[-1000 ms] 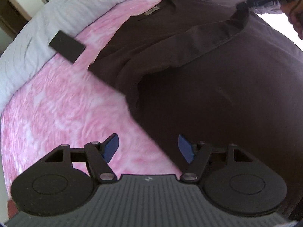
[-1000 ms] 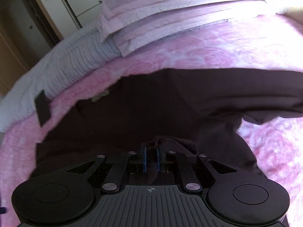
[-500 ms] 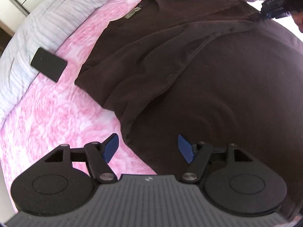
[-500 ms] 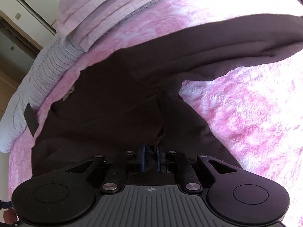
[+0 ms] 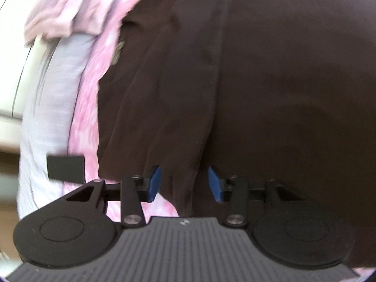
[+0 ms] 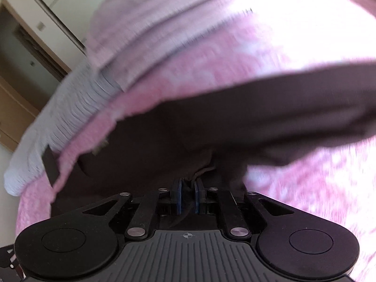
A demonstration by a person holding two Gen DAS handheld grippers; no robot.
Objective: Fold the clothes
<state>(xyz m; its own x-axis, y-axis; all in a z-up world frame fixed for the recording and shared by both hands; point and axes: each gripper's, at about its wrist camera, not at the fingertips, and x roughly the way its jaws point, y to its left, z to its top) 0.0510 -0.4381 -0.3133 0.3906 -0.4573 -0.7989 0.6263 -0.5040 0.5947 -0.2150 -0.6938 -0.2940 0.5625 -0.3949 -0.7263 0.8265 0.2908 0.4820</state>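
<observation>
Through the left wrist camera, the left gripper (image 5: 184, 183) has just been closing its jaws, and a ridge of the dark brown top (image 5: 270, 82) stands up between the blue pads (image 5: 155, 182), which are apart and not yet pressing on it. The top spreads away ahead of and to the right of the tongs, over the pink bedspread (image 5: 91, 98). A small black flat object (image 5: 65, 167) lies just left of the left finger, near the grey sheet (image 5: 49, 98), and pale pink folded bedding (image 5: 70, 7) sits far ahead to the left. The picture is smeared, so the hem's exact line is hard to read.

Through the right wrist camera, the right gripper (image 6: 188, 198) has its pads drawn together and clamped on a bunch of the top (image 6: 235, 122), the cloth puckering just ahead of the tips. A sleeve runs off ahead to the right across the bedspread (image 6: 317, 188).

The garment looks light, limp and not slippery; it will sag and crease wherever it is unsupported. I would take it at an edge or seam, where doubled cloth gives the pads something to bite, and keep both holds level so the fold stays straight.
</observation>
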